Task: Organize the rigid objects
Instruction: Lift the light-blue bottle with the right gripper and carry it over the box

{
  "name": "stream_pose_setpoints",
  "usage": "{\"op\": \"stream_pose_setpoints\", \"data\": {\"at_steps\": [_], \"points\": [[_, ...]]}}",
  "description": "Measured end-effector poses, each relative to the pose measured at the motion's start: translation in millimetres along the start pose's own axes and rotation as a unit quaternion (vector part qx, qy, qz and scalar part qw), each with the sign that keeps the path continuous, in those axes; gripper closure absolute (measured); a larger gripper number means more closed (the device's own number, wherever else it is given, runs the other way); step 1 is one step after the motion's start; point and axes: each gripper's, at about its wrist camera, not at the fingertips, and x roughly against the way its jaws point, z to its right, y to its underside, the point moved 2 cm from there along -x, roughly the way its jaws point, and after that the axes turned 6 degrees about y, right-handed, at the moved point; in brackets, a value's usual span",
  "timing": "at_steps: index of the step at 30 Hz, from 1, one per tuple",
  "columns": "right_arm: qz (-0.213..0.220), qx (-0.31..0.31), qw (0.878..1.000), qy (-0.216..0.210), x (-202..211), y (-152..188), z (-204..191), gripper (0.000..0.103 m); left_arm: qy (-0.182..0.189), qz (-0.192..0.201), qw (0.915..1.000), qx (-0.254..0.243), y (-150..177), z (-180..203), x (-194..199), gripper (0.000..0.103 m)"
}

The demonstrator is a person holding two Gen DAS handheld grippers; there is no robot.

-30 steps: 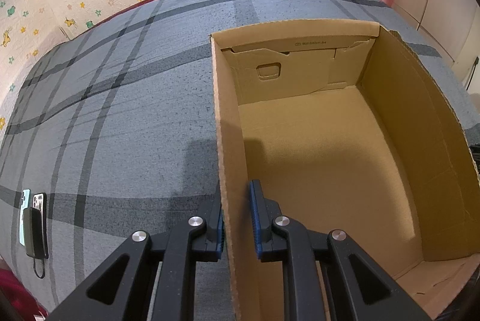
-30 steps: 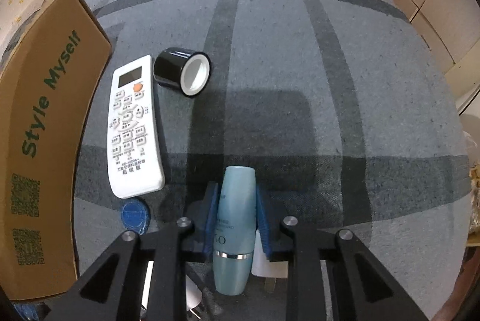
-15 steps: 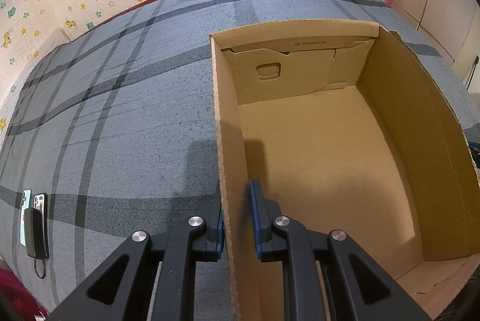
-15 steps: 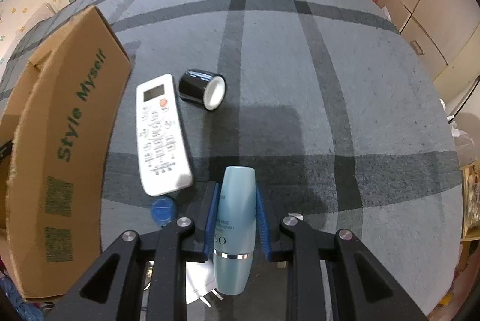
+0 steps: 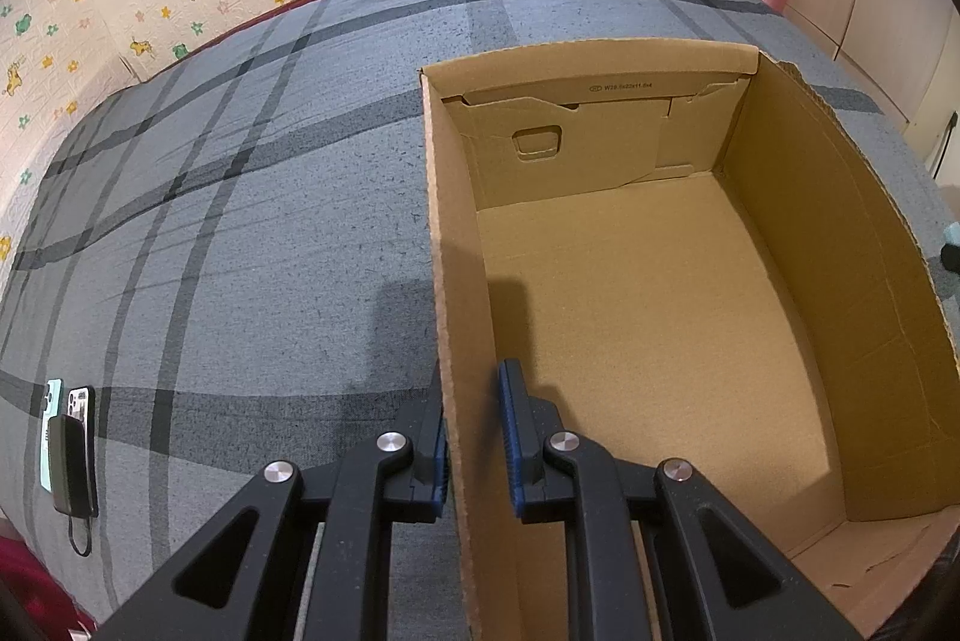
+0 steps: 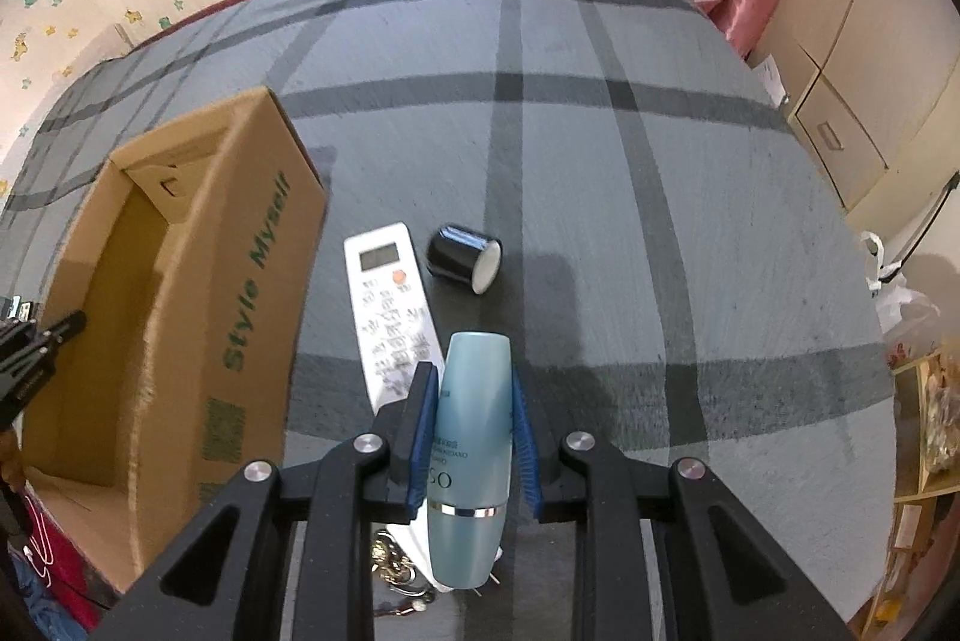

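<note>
The left gripper (image 5: 471, 437) pinches the near wall of the cardboard box (image 5: 447, 281). The right gripper (image 6: 468, 437) clamps a blue bottle (image 6: 471, 437) above the bedspread (image 6: 660, 221); remote (image 6: 390, 305) at eleven o'clock, what looks like a black cap (image 6: 462, 258) at twelve.

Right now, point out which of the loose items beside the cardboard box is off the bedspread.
The pale blue bottle: clamped in the right gripper, while the white remote and black cylindrical cap lie on it.
</note>
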Motion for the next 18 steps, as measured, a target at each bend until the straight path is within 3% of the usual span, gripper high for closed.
{"op": "stream_pose_setpoints", "data": {"at_steps": [18], "points": [[0.044,0.035,0.998,-0.019,44,-34,-46,0.078,-0.002,-0.001,1.0000,-0.001,0,1,-1,0.088]]}}
